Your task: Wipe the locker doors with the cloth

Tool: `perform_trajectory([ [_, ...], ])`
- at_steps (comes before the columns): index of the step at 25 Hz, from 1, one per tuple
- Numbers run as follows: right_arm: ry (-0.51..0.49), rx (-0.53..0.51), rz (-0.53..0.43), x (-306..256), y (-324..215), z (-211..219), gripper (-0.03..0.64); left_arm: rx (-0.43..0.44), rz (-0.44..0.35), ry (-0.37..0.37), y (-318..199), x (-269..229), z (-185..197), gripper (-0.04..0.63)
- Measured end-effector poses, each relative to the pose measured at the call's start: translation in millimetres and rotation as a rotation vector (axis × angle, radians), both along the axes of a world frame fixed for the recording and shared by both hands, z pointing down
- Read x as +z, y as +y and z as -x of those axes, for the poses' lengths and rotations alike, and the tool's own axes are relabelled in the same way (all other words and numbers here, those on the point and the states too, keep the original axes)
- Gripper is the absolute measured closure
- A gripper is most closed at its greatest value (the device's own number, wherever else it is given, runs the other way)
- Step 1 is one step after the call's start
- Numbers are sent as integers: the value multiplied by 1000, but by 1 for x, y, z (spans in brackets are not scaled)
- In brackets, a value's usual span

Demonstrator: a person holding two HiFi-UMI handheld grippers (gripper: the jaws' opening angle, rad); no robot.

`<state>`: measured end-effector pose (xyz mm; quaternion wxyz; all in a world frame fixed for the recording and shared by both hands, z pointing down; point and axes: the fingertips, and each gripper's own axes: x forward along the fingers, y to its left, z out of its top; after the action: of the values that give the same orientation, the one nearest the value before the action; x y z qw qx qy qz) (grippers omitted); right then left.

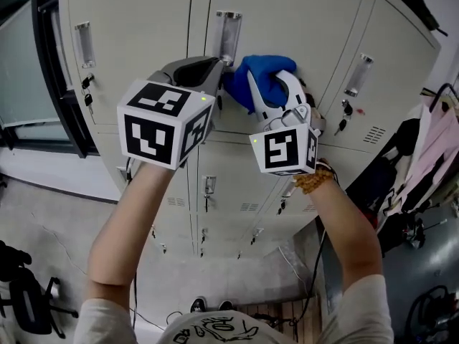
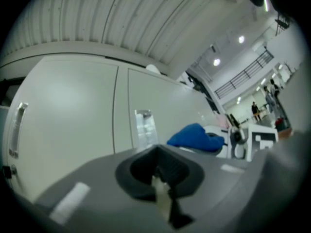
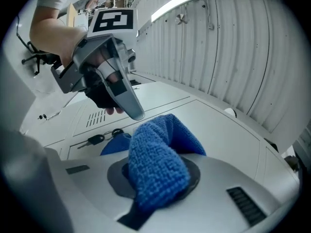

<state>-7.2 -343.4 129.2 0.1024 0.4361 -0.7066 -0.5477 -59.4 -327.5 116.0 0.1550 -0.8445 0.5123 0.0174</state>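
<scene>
While the right gripper point(image 1: 272, 84) has its fingers clamped on the cloth point(image 1: 259, 74), the wad sits just right of the handle point(image 1: 228, 38) and a little below it. It seems to be pressed to the door point(image 1: 287, 13), though no view quite settles the contact. The left gripper point(image 1: 215, 69) hangs just left of and below the handle, fingers together on nothing.

Snagging is the likeliest trouble. A stroke toward the handle could catch the loose folds on its raised edge and drag the cloth out of the fingers. A stroke away from the handle could catch them on the key point(image 3: 95, 140), which lies beyond the cloth from it. Only a small bunch meets the door, so a light or tilted press would probably skim and leave streaks. The left gripper is close enough to the handle for a leftward wipe to bump it.

The cloth is blue, with a nubbly looped pile, soft and bunched into a rounded lump. The door is pale, smooth and flat, likely painted metal, with thin straight seams. The handle is a narrow upright rectangle, glossy and seemingly clear. The key has a dark head.
</scene>
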Motion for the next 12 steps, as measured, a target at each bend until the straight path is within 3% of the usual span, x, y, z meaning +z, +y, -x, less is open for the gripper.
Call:
perform_trajectory([
  [12,-70,-54,-45,-136,1,9,584,40,-79,-13,5,-70,-13,592],
])
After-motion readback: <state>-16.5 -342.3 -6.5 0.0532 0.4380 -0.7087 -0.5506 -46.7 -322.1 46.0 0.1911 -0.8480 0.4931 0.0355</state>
